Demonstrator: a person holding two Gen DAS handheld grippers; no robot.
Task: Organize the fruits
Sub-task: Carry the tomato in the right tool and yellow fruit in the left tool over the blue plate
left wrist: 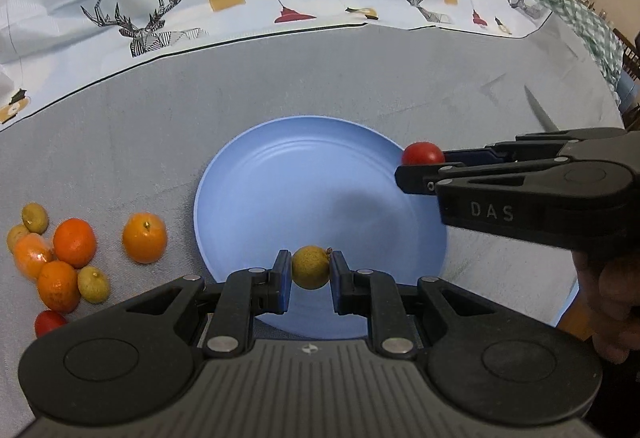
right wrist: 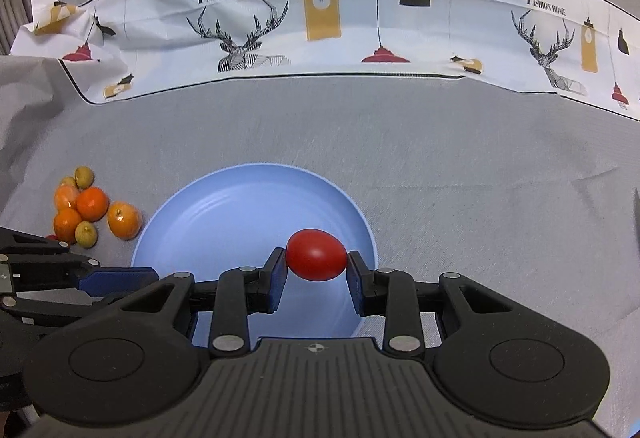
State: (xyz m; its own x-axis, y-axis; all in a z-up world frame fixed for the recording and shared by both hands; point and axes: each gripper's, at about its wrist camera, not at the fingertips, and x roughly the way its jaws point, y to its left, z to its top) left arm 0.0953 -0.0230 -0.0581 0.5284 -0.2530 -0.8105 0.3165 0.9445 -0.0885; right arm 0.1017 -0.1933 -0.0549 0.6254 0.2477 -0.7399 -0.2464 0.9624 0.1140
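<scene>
Between my left gripper's (left wrist: 311, 270) blue pads sits a small yellow-green fruit (left wrist: 310, 267), pinched on both sides and held over the near edge of the blue plate (left wrist: 280, 174). My right gripper (right wrist: 317, 264) is clamped on a red cherry tomato (right wrist: 316, 255), which hangs above the right part of that plate; from the left wrist view the same tomato (left wrist: 422, 153) shows at the plate's right rim. Plate looks bare, nothing lying in it yet, so I judge the sorting has barely begun: two fruits in transit, none delivered. Left on the grey cloth (left wrist: 140, 142), to the left of the plate: one orange (left wrist: 144, 238) on its own near the plate, and a huddle further left with three more oranges (left wrist: 75, 242), three small yellow-green fruits (left wrist: 93, 284) and another red tomato (left wrist: 49, 322), partly hidden by my left gripper. All of that is waiting. Out right, a knife (left wrist: 541, 114) lies on the cloth, well apart from the plate. Writing: "DAS" stamped on the right gripper body (left wrist: 492, 211); farther back, the patterned sheet (right wrist: 320, 18) with deer and lamps reads "FASHION HOME" twice.
</scene>
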